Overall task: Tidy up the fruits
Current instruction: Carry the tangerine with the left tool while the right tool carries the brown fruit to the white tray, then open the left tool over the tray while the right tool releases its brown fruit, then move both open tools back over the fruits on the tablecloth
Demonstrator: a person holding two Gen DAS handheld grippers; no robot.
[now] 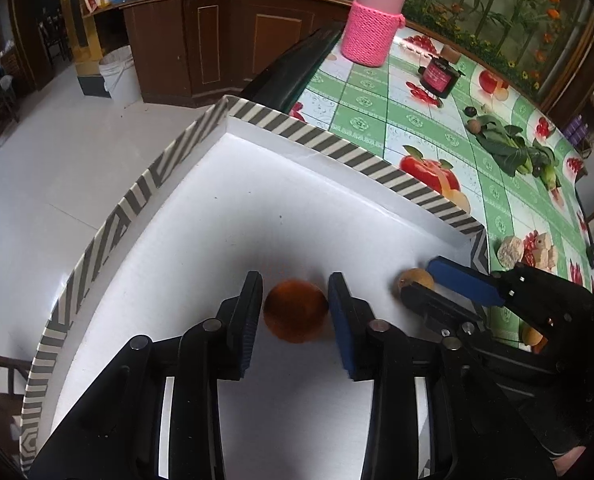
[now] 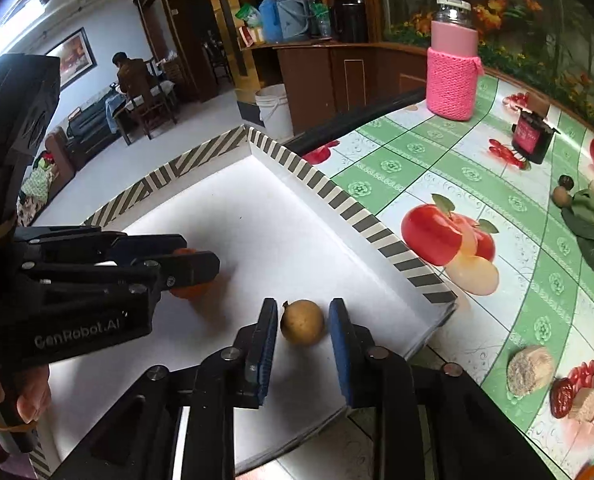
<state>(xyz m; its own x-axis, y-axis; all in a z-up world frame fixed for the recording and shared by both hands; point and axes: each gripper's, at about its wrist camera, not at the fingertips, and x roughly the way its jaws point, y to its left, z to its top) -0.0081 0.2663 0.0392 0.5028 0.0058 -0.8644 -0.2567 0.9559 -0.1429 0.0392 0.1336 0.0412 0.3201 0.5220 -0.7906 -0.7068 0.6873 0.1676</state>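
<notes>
Fruit handling: orange fruit [image 1: 295,310] and brown fruit [image 2: 302,322] are round, roll-prone; both grippers' fingers [image 1: 249,312] stand open, straddling their widest diameters.

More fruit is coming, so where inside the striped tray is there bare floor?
Bare: the tray's far corner and its left side. Crowded: the near right, where the left tool straddles the orange and the right tool the brown fruit.

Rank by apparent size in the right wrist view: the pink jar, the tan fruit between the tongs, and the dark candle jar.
1. Pink jar, clearly largest.
2. Tan fruit and dark candle jar look alike; the fruit sits nearer the camera, so unranked.
</notes>
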